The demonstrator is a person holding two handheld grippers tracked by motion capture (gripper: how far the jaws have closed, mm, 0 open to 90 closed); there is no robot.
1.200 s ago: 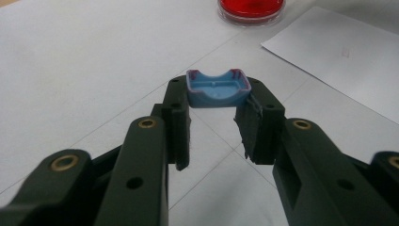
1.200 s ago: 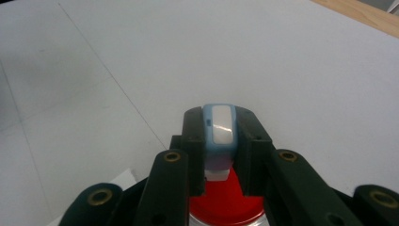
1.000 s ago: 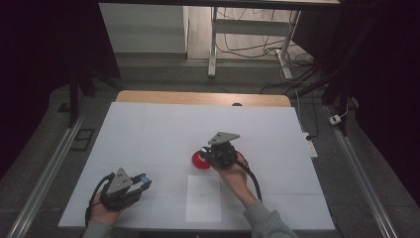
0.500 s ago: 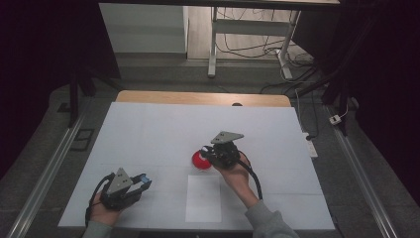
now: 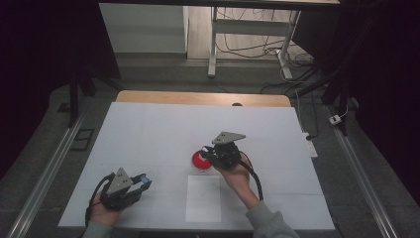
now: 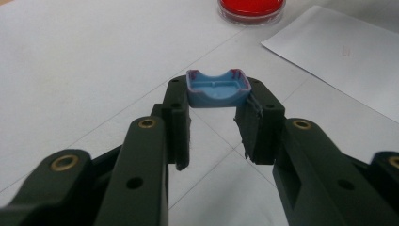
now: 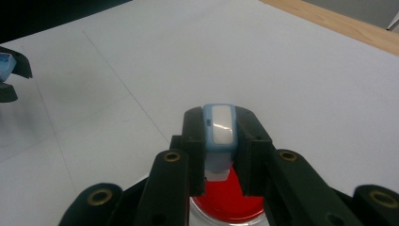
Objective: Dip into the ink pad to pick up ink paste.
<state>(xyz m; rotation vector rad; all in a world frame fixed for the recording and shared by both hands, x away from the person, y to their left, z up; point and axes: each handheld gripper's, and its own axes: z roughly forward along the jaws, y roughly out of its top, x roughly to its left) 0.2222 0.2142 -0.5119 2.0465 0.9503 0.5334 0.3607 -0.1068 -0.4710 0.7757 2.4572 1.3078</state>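
The right gripper point(image 7: 219, 141) clamps a pale blue stamp point(image 7: 219, 136) over the round dish point(image 7: 229, 202) of red ink, while the left gripper point(image 6: 217, 101) grips its blue cap point(image 6: 218, 88).

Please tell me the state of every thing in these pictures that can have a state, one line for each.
Left hand-held gripper: shut on blue cap.
Blue cap: clamped at the tips, hollow side up.
Right hand-held gripper: shut on light blue stamp.
Light blue stamp: held over red ink pad.
Red ink pad: uncovered, on the table.
White paper: flat, blank.
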